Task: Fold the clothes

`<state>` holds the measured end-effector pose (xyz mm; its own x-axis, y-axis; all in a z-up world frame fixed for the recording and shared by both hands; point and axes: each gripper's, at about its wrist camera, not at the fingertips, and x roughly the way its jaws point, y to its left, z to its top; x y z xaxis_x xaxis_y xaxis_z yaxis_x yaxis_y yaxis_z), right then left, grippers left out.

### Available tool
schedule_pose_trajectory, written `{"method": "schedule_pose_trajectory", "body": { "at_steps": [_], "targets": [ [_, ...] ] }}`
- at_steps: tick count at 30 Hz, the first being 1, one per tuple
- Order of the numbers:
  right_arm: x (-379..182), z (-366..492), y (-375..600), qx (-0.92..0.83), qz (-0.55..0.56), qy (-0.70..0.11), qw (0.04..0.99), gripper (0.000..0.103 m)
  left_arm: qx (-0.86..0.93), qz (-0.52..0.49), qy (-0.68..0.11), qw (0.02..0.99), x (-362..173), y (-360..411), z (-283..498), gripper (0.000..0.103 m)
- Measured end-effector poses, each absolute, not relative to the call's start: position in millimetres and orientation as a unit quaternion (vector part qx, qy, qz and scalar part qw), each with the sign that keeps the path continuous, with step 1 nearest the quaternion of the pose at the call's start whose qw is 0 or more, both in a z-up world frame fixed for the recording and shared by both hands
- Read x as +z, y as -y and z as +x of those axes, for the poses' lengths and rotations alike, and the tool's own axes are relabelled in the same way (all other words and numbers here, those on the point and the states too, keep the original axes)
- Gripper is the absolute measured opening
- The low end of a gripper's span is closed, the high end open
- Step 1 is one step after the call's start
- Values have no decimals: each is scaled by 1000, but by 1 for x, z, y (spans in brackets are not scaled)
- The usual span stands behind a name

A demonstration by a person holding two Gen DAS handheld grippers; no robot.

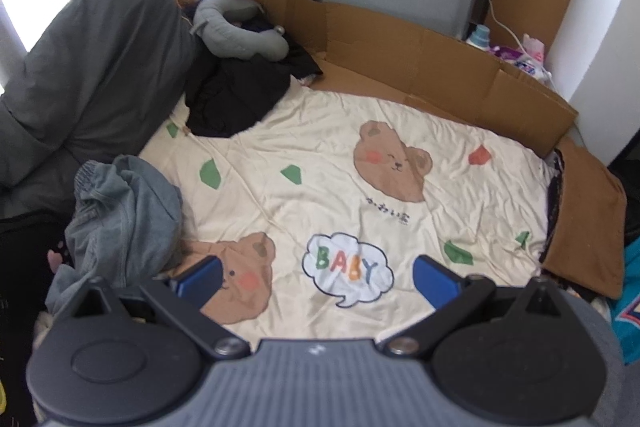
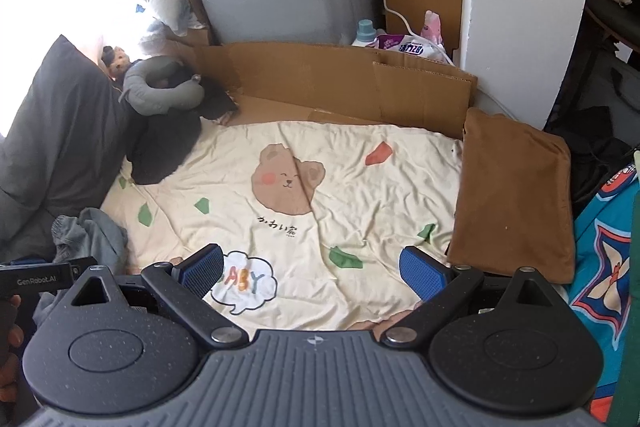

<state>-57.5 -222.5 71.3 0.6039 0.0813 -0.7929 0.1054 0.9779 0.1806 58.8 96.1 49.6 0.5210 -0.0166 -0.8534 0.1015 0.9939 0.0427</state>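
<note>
Here the crumpled denim garment (image 1: 124,219) lies bunched at the bed sheet's (image 1: 360,131) left edge; we judge we should pick it by the waistband (elastic, uppermost) and spread it mid-sheet, where room is open. Left gripper (image 1: 316,273) and right gripper (image 2: 312,267) hover, jaws apart, empty. A folded brown cloth (image 2: 516,195) occupies the right edge, a cardboard wall (image 1: 440,67) the far one.

Bear-print sheet (image 1: 400,131), cardboard panels (image 1: 420,55), grey neck pillow (image 2: 160,89), detergent bottle (image 2: 364,33)
</note>
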Motion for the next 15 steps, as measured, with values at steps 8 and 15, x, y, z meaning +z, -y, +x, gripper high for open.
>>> {"method": "schedule_pose_trajectory", "body": {
  "at_steps": [8, 15],
  "targets": [
    [71, -56, 221, 10, 107, -443, 890, 98, -24, 67, -482, 873, 51, -92, 58, 102],
    [68, -53, 218, 9, 96, -456, 885, 98, -24, 73, -490, 868, 49, -89, 60, 102]
  ]
}}
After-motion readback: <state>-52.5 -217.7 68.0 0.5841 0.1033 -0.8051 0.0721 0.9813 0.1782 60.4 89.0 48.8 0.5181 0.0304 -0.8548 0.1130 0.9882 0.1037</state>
